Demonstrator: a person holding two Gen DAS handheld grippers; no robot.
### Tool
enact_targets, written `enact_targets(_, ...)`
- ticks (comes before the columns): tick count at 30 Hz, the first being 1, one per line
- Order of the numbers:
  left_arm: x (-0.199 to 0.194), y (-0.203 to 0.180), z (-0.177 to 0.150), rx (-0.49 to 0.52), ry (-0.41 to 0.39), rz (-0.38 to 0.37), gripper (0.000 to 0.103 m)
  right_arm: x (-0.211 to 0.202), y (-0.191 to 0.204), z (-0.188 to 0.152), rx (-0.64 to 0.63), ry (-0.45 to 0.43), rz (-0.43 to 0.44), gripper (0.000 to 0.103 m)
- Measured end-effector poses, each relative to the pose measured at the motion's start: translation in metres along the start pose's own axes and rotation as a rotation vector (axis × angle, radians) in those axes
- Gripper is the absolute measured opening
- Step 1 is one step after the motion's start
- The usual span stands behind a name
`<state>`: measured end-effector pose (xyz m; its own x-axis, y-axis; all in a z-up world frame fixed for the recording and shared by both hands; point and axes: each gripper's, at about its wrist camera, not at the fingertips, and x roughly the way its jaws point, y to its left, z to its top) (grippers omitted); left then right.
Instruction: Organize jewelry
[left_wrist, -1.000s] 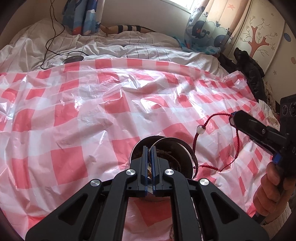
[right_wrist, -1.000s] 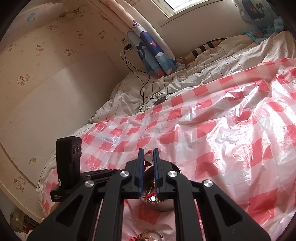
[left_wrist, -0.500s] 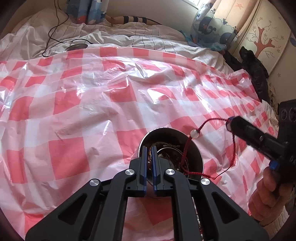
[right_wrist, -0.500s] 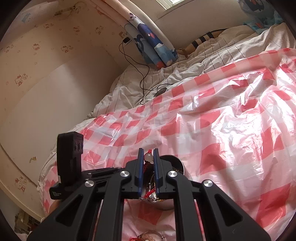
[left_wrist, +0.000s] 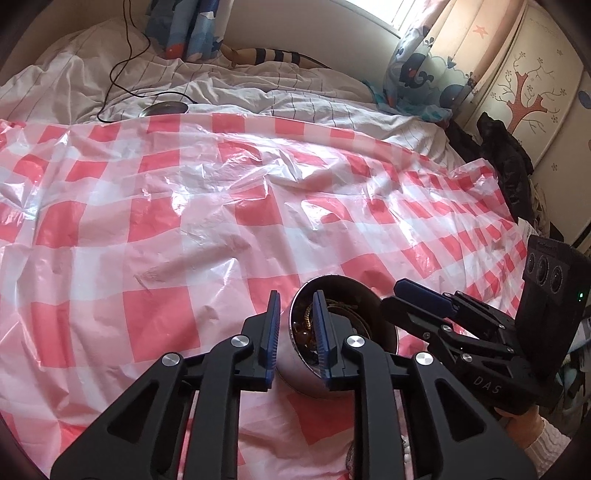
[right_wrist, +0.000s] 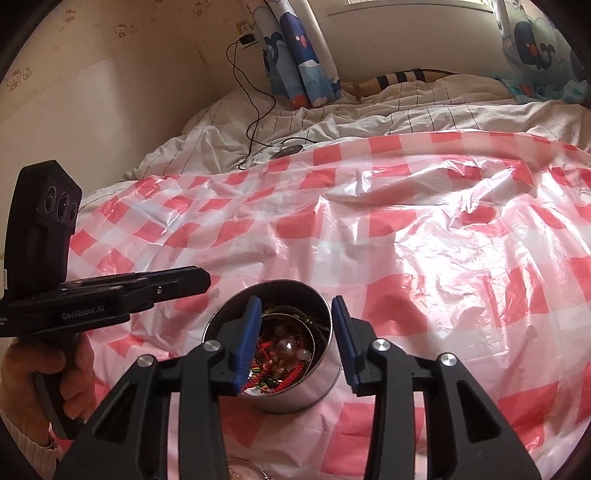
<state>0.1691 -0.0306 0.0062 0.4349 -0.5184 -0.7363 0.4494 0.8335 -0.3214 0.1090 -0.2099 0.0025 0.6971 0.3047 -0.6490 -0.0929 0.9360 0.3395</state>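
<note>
While both tools hover at the metal tin (right_wrist: 275, 354), which sits on the red-checked plastic sheet (right_wrist: 424, 258) with cords and beads heaped inside, the step in hand looks like a drop into it just finished. The right gripper (right_wrist: 295, 332) is spread wide over the rim with nothing between its fingers, and the left gripper (left_wrist: 295, 332) is parted astride the near wall (gripping nothing). Next, I judge, comes fetching another piece, perhaps the bangle (right_wrist: 245, 469) nearby; lettering reads "GenRobot.AI" and "DAS".
</note>
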Motion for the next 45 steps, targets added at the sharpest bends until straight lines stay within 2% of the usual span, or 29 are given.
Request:
enact_targets(7,-0.008,-0.006,-0.004,0.018,-0.014,0.003,0.024,-0.039,-0.022,0.009,0.07,-0.076,-0.034,0.044)
enact_targets(11,-0.021,-0.01,-0.015,0.042,-0.021,0.019,0.031,-0.073,-0.026,0.005,0.096,-0.101,-0.067,0.047)
enact_targets(13,-0.029,-0.014,-0.022,0.063,-0.02,0.039,0.038,-0.088,-0.025,-0.002,0.11,-0.109,-0.072,0.052)
enact_targets(16,-0.044,-0.012,-0.044,0.04,-0.037,0.035,0.046,-0.104,-0.019,-0.038,0.111,-0.088,-0.076,0.052)
enact_targets(19,-0.045,-0.009,-0.074,0.002,0.0,0.013,0.047,-0.101,-0.016,-0.074,0.118,0.005,-0.092,0.052)
enact_targets(21,-0.04,-0.011,-0.088,-0.001,0.033,0.005,0.047,-0.093,-0.016,-0.083,0.143,0.056,-0.077,0.052)
enact_targets(22,-0.037,-0.016,-0.092,0.011,0.05,-0.003,0.047,-0.091,-0.014,-0.082,0.152,0.054,-0.05,0.052)
enact_targets(25,-0.036,-0.036,-0.103,0.107,0.077,-0.029,0.048,-0.087,-0.011,-0.082,0.178,0.054,0.01,0.052)
enact_targets(29,-0.03,-0.052,-0.13,0.209,0.154,-0.061,0.048,-0.086,-0.005,-0.086,0.141,0.086,0.005,0.052)
enact_targets(31,-0.029,-0.054,-0.141,0.235,0.161,-0.054,0.048,-0.081,-0.003,-0.088,0.136,0.101,0.011,0.047)
enact_targets(34,-0.029,-0.052,-0.145,0.218,0.134,-0.031,0.048,-0.071,-0.002,-0.091,0.147,0.132,0.048,0.041)
enact_targets(38,-0.033,-0.058,-0.139,0.217,0.091,-0.047,0.048,-0.061,0.006,-0.093,0.117,0.152,0.055,0.04)
enact_targets(45,-0.022,-0.07,-0.142,0.259,0.125,-0.025,0.046,-0.057,0.002,-0.094,0.131,0.151,0.049,0.04)
